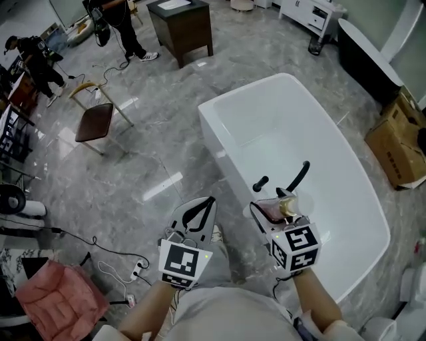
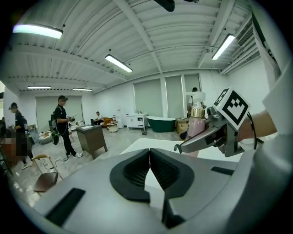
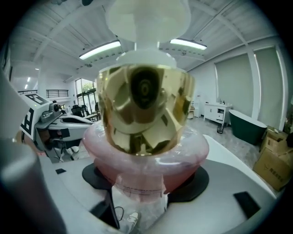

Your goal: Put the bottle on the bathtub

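Grippers: two. Left gripper (image 1: 203, 208) had its jaws pressed together with nothing between them, same in its own view (image 2: 149, 157); it hung over the grey floor (image 1: 153, 153) just left of the tub. Right gripper (image 1: 276, 208) was clamped on the bottle (image 1: 285, 206), black pads on either side of the pink body (image 3: 144, 178)

Counts:
- bottle: one, with a pink body, gold collar and white pump head (image 3: 144, 109)
- bathtubs: two, a white bathtub (image 1: 219, 143) near and a dark tub (image 1: 366, 56) far right
- black faucet (image 1: 297, 176): one, with one black knob (image 1: 260, 182) left of it, both on the white tub's near-left rim
- chair (image 1: 96, 116), dark wood cabinet (image 1: 181, 26), cardboard box (image 1: 399, 143): one each
- people: two standing at far left (image 1: 116, 20) (image 1: 36, 60)

Bottle orientation: long axis close to vertical, pump end up; left gripper view showed the gold collar above the pink body (image 2: 197, 123). Head view looked down on the gold top

Bottle location: in the right jaws, over the near-left rim of the white bathtub, just near-side of the faucet. Couldn't tell whether its base touched the rim
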A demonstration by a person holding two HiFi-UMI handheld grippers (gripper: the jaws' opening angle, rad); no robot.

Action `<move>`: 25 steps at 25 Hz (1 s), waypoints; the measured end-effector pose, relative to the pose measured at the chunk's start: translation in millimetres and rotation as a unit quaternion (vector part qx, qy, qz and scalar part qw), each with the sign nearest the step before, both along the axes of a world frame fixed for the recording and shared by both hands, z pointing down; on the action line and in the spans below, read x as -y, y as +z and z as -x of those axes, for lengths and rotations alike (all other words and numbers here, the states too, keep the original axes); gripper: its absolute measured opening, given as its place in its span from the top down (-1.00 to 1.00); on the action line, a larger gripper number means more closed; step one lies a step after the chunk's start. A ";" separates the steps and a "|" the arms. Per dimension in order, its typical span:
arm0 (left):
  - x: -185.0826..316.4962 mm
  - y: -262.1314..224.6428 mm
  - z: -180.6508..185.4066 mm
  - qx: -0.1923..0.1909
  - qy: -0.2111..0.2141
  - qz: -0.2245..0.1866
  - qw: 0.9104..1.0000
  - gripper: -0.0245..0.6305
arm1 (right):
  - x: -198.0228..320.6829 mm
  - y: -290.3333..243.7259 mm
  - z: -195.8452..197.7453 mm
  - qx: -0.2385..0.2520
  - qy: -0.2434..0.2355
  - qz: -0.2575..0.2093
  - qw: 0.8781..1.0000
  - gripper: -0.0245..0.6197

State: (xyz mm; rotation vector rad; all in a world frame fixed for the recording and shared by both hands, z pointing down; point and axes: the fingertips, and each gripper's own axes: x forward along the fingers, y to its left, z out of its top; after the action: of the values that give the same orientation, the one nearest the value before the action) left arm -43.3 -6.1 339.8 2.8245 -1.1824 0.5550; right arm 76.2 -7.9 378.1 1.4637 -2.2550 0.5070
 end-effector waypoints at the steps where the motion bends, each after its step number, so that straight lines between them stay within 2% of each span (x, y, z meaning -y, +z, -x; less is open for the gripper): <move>1: 14.2 5.7 0.3 0.001 0.005 0.005 1.000 0.86 | 14.9 5.8 0.0 -0.011 0.006 -0.002 1.000 -0.12; 5: 65.8 20.2 0.0 0.001 0.020 0.019 1.000 0.86 | 68.7 27.2 -1.6 -0.059 0.027 -0.014 0.998 -0.12; 13: 155.0 45.3 1.7 0.006 0.049 0.028 0.998 0.86 | 164.3 61.2 8.8 -0.052 0.058 -0.002 0.997 -0.12; 15: 173.1 51.4 7.3 0.006 0.046 0.031 0.998 0.86 | 184.7 68.0 15.0 -0.045 0.056 0.002 0.997 -0.12; 21: 214.4 86.8 19.3 0.009 0.021 0.049 0.999 0.86 | 231.5 89.7 21.6 -0.062 0.056 0.001 0.996 -0.12; 25: 240.8 102.2 26.4 0.016 0.013 0.047 0.999 0.86 | 255.5 108.6 23.8 -0.069 0.057 0.006 0.996 -0.12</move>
State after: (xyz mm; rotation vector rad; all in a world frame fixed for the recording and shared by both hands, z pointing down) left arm -69.7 -246.8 442.0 2.7673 -1.0948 0.6429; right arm 52.4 -263.4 486.7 1.5773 -2.0673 0.4392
